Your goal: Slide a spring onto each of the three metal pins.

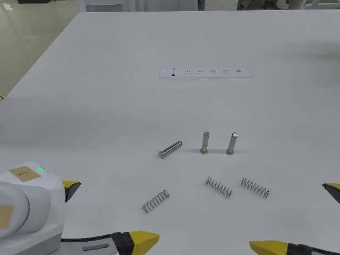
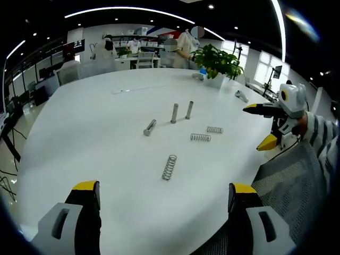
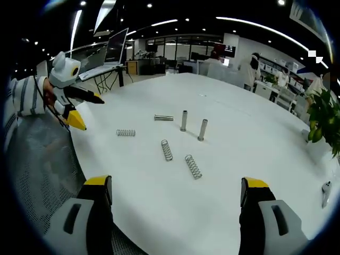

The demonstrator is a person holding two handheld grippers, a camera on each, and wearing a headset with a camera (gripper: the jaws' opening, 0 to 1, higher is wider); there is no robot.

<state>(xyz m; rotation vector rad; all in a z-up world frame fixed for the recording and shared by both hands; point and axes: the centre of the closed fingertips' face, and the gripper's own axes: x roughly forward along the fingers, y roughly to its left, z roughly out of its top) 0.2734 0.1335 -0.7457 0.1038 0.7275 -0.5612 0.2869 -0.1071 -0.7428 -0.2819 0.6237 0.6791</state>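
Note:
Two metal pins [image 1: 205, 143] [image 1: 231, 143] stand upright on the white table [image 1: 106, 106]. A third pin [image 1: 170, 149] lies on its side to their left. Three loose springs [image 1: 155, 201] [image 1: 218, 187] [image 1: 255, 187] lie in front of the pins. My left gripper [image 1: 109, 215] hovers open near the front left edge, its yellow tips wide apart, with the nearest spring [image 2: 169, 167] ahead of it. My right gripper [image 1: 300, 218] is open at the front right and faces two springs [image 3: 167, 150] [image 3: 193, 166]. Neither holds anything.
A flat white label strip [image 1: 206, 73] lies farther back on the table. A potted plant [image 2: 215, 64] stands at the far edge. The table's front edge runs just below both grippers. People stand at desks in the background.

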